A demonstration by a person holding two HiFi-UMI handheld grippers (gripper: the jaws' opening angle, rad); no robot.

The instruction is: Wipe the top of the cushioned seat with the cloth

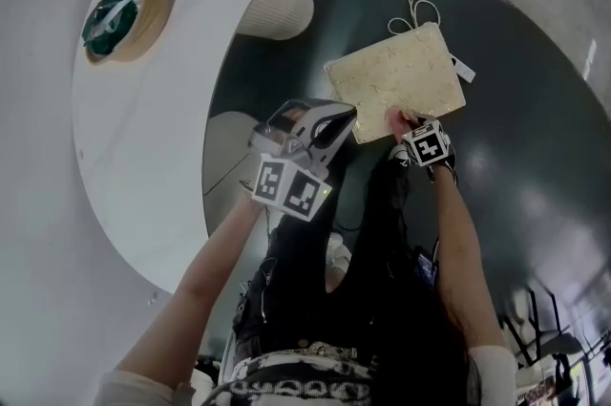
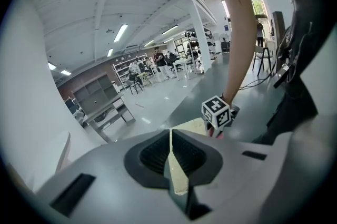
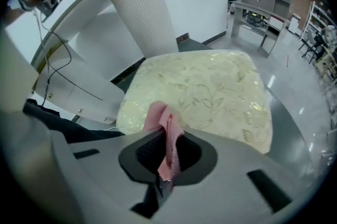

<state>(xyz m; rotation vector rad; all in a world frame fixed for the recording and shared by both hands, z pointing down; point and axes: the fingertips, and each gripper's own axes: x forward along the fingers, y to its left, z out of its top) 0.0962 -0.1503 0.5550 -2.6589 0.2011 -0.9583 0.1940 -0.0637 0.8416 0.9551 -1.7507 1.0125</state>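
Note:
The cream cushioned seat (image 1: 396, 79) with a leaf pattern lies on the dark floor ahead of me. My left gripper (image 1: 336, 122) is at its near left corner, and in the left gripper view the gripper (image 2: 171, 136) is shut on the cushion's thin edge (image 2: 178, 167). My right gripper (image 1: 409, 124) is at the near edge, shut on a pink cloth (image 3: 166, 130) that bunches up from its jaws. In the right gripper view the seat top (image 3: 208, 88) spreads out just beyond the cloth. The right gripper's marker cube (image 2: 217, 111) shows in the left gripper view.
A white curved table (image 1: 143, 127) runs along the left, with a tape roll (image 1: 119, 12) on it and a ribbed white pedestal (image 1: 277, 3) below. A looped cord (image 1: 415, 8) lies beyond the seat. Chairs (image 1: 544, 328) stand at the lower right. Shelving (image 2: 102, 101) and people are far off.

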